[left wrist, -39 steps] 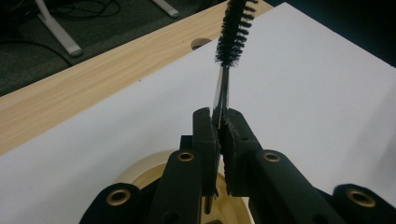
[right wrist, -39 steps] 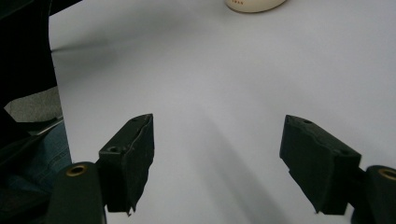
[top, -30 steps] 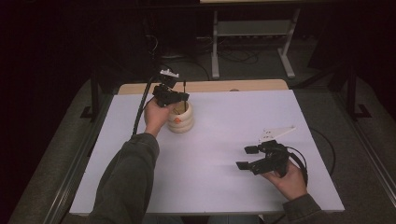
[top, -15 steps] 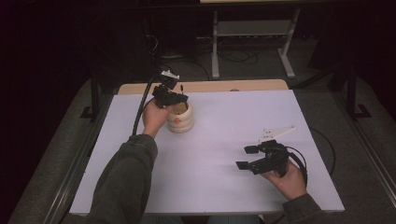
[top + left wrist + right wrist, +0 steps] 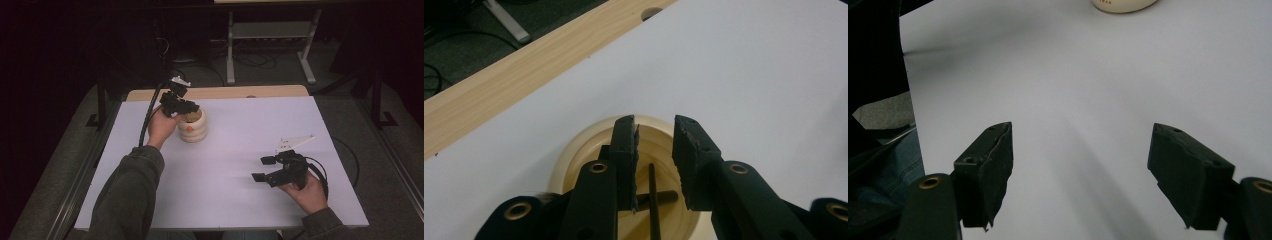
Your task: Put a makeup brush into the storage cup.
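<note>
Hovering over the cream ribbed ceramic pot (image 5: 193, 126) at about ten o'clock on the white table sheet (image 5: 240, 150), your left gripper (image 5: 655, 131) has just been opening its jaws, now slightly apart, with the thin dark stick (image 5: 654, 205) below the gap and unclamped. That stick lies inside the pot, its long axis running six to twelve in the left gripper view. Lift crooked and a jaw could catch the rim and tip the pot. Your right gripper (image 5: 261, 168) rests at four o'clock, jaws wide apart on nothing.
</note>
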A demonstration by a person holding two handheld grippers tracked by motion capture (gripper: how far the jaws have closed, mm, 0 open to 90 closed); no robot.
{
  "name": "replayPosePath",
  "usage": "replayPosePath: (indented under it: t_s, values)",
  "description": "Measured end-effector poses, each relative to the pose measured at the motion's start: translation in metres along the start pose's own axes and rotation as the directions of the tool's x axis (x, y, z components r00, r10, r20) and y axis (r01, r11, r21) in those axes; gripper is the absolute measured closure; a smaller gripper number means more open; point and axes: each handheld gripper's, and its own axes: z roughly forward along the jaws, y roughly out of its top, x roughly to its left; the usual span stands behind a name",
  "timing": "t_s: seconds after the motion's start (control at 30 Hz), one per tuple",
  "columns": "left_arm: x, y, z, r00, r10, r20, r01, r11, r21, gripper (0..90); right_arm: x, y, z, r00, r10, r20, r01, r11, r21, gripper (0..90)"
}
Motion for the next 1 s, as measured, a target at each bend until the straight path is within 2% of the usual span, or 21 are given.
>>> replayPosePath:
  t_s: [0.3,0.53,0.57,0.83,1.0]
  values:
    - [-0.005,0.0,-0.01,0.9997,0.004,0.025,-0.004,0.9999,-0.016,68.5,-0.005,-0.002,-0.004,0.9996,0.004,0.028,-0.004,1.0,-0.011,25.0]
    - [-0.01,-0.001,-0.019,0.999,0.026,0.037,-0.025,0.9993,-0.028,67.4,-0.008,-0.004,-0.008,0.9984,0.014,0.055,-0.013,1.0,-0.015,24.6]
    - [-0.011,-0.002,-0.02,0.9991,0.015,0.039,-0.014,0.9994,-0.031,67.4,-0.008,-0.004,-0.009,0.9983,0.013,0.057,-0.013,1.0,-0.015,24.6]
    - [-0.012,-0.007,-0.027,0.9985,0.03,0.045,-0.028,0.9987,-0.042,67.0,-0.008,-0.003,-0.009,0.9976,0.01,0.069,-0.009,1.0,-0.014,24.3]
    - [-0.014,-0.011,-0.03,0.9982,0.012,0.058,-0.009,0.9985,-0.053,66.2,-0.009,-0.003,-0.009,0.997,0.013,0.076,-0.012,1.0,-0.013,23.9]
